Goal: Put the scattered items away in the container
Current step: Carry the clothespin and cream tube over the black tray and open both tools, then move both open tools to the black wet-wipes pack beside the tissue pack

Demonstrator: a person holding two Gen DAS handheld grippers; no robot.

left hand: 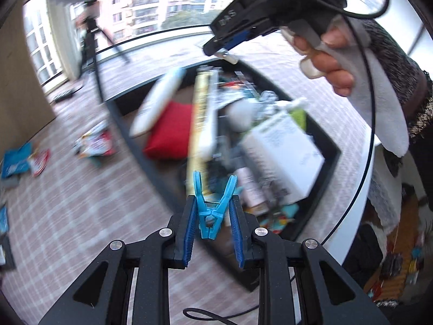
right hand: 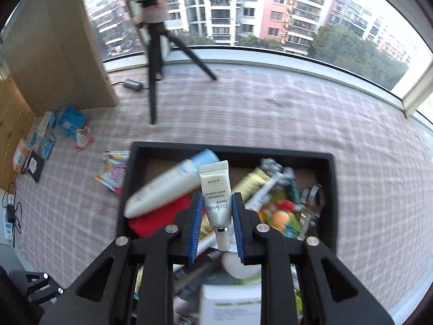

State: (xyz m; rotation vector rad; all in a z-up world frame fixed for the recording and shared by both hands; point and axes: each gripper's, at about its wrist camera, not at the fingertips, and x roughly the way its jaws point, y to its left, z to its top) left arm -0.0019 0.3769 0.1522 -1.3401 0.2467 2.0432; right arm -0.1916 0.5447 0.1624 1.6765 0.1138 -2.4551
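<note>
My left gripper (left hand: 213, 203) is shut on a light blue clothes peg (left hand: 212, 211), held above the near edge of the black container (left hand: 328, 146). My right gripper (right hand: 216, 199) is shut on a small white AVON tube (right hand: 216, 195), cap toward the camera, held over the black container (right hand: 331, 187). The container holds a long white bottle (right hand: 165, 189), a red pouch (right hand: 159, 218), a white box (left hand: 284, 151) and several small items. The right gripper also shows in the left wrist view (left hand: 220, 51), held by a hand above the container's far side.
The container lies on a pink checked cloth (right hand: 257, 113). Loose packets (right hand: 115, 170) lie left of the container, more packets (right hand: 71, 123) farther left by a wooden panel. A black tripod (right hand: 157, 51) and a power strip (right hand: 132, 84) stand near the window.
</note>
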